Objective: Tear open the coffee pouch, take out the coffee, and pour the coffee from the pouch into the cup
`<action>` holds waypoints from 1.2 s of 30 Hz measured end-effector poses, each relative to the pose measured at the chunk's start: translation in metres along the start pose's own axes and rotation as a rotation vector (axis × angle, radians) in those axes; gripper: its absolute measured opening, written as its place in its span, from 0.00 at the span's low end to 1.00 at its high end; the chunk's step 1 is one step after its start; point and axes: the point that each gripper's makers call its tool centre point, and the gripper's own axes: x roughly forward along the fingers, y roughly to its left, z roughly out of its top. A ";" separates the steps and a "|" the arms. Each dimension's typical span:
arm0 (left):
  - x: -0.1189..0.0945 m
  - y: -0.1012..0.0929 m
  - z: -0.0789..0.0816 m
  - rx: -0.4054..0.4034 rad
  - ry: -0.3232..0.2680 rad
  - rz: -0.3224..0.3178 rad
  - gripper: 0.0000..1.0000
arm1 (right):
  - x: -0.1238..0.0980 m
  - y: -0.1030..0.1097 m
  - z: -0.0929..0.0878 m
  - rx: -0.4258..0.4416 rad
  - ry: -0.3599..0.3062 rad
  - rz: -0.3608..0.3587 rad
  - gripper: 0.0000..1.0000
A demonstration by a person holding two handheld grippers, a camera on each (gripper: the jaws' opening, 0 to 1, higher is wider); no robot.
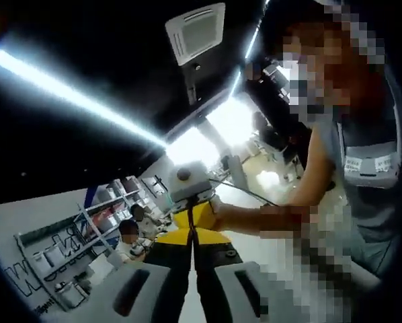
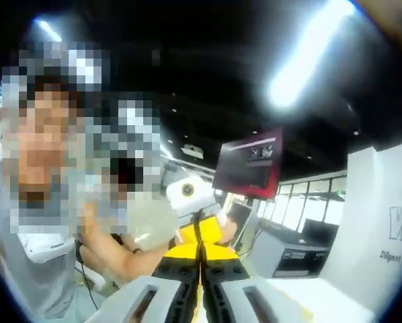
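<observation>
Both grippers are raised face to face, each pinching an end of the yellow coffee pouch (image 1: 191,225) between them, likely set up to tear it. Left gripper (image 1: 191,269) and right gripper (image 2: 201,282) jaws are closed tight on it; no cup or worktop to place

Lab: storage shelving (image 1: 87,235), strip lights (image 1: 73,97)

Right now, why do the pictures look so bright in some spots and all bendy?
Left gripper view: a long ceiling light glares white, and the fisheye lens curves the shelves. Right gripper view: another ceiling light blooms and blurs, and the yellow pouch close up looks soft.
</observation>
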 end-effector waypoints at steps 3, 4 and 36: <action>0.002 0.000 0.002 0.095 0.019 0.024 0.02 | -0.002 0.000 0.002 0.090 -0.023 0.024 0.01; 0.003 0.000 0.003 0.119 0.023 0.038 0.02 | -0.004 -0.001 0.003 0.125 -0.033 0.037 0.01; 0.021 -0.018 -0.013 1.060 0.584 0.195 0.02 | -0.006 0.015 -0.015 0.572 -0.146 0.296 0.00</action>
